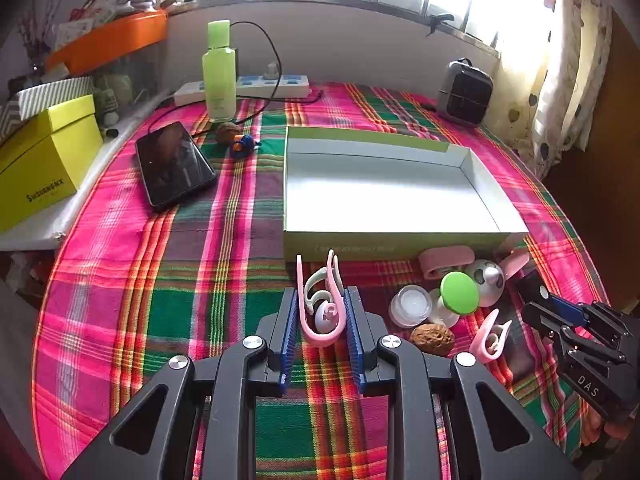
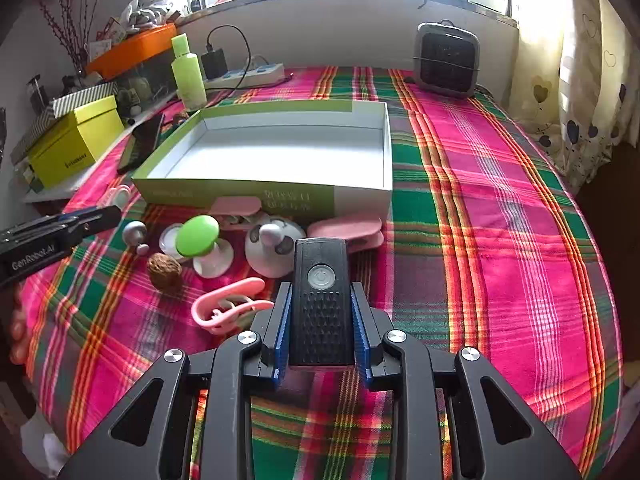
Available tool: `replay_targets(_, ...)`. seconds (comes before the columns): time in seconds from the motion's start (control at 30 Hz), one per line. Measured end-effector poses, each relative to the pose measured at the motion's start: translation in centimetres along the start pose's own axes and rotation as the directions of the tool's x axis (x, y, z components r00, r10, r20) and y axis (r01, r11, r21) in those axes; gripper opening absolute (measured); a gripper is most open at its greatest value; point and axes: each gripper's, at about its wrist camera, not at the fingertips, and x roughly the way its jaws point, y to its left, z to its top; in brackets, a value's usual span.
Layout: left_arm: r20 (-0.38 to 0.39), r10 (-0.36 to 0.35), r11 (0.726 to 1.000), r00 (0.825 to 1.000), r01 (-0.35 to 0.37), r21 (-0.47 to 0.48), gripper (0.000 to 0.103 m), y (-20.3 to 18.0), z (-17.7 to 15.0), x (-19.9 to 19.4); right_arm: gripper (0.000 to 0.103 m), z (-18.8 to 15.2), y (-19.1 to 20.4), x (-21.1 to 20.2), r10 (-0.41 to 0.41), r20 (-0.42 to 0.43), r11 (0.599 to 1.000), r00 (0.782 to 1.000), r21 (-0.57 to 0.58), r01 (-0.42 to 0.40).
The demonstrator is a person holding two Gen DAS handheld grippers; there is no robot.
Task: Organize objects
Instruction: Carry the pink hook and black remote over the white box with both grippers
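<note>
My left gripper (image 1: 322,312) is shut on a pink U-shaped clip (image 1: 320,334) with a white inner piece, held above the plaid cloth just in front of the empty white box (image 1: 304,184). My right gripper (image 2: 320,308) is shut on a black remote-like device (image 2: 321,304) with a round power button. Loose items lie in front of the box: a second pink clip (image 2: 224,304), a walnut (image 2: 164,271), a green-capped piece (image 2: 198,236), a small white jar (image 1: 410,305) and a white round toy (image 2: 271,249). The right gripper (image 1: 560,312) shows at the left wrist view's right edge.
A phone (image 1: 174,164), a green bottle (image 1: 219,76), a power strip (image 1: 256,86), another walnut (image 1: 228,133) and a small blue toy (image 1: 245,145) lie left of and behind the box. A small heater (image 2: 446,56) stands at the back. Yellow-green boxes (image 1: 44,160) sit at left.
</note>
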Motion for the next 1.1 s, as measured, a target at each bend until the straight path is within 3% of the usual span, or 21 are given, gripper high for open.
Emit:
replay_targets(0.23,0.001,-0.032,0.999,0.999,0.032,-0.006,0.021,-0.6,1.7,0.4,0.028,3.1,0.3,-0.3,0.052,0.026,0.999,0.998,0.005,-0.052)
replay_targets(0.57,-0.002,-0.035,0.999,0.999,0.035,0.03,0.021,-2.0,5.3,3.0,0.028,7.8,1.3,3.1,0.103,-0.003,0.995,0.995,-0.002,-0.103)
replay_targets(1.1,-0.067,-0.023,0.999,0.997,0.025,0.037,0.021,-2.3,10.2,9.6,0.028,12.9,1.1,10.0,0.065,-0.084,0.998,0.994,0.006,-0.065)
